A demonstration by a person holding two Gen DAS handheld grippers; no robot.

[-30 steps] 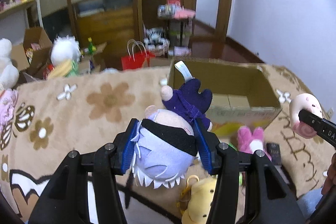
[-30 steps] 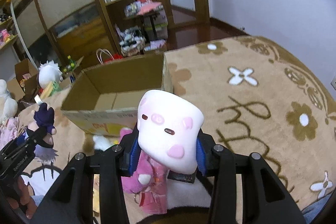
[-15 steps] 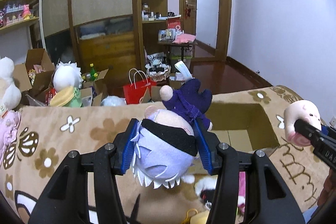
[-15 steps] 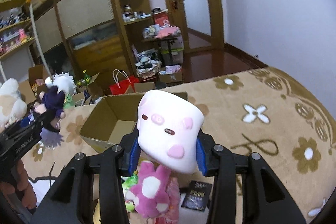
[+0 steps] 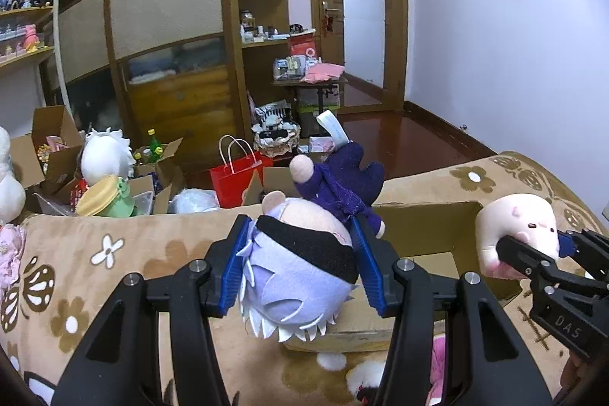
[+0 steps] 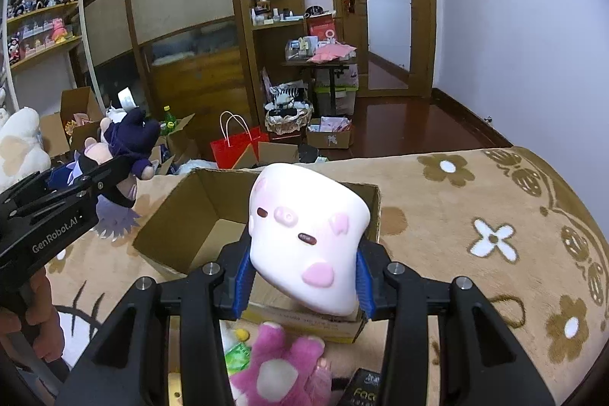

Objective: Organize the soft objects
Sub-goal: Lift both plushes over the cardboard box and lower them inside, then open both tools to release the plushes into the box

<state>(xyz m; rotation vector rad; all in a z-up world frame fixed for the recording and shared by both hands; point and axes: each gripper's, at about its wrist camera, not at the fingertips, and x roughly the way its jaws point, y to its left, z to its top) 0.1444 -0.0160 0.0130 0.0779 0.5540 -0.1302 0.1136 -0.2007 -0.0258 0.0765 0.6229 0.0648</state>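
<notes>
Both loaded: left tongs (image 5: 300, 269) clamped on the purple-haired doll (image 5: 300, 276), right tongs (image 6: 302, 276) on the white pig plush (image 6: 308, 242); open cardboard box (image 6: 198, 212) sits just ahead-below both, right nearer.

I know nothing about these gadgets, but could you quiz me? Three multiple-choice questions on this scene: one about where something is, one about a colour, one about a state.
1. Where is the pink plush toy?
A. inside the cardboard box
B. on the blanket, in front of the cardboard box
C. on a shelf

2. What colour is the paper bag with handles?
A. red
B. green
C. white

3. The right tool is:
A. wide open and empty
B. shut on the white pig plush
C. out of view

Answers: B, it lies outside the box's front wall; A, plainly red; B, both pads press the plush's sides.
</notes>
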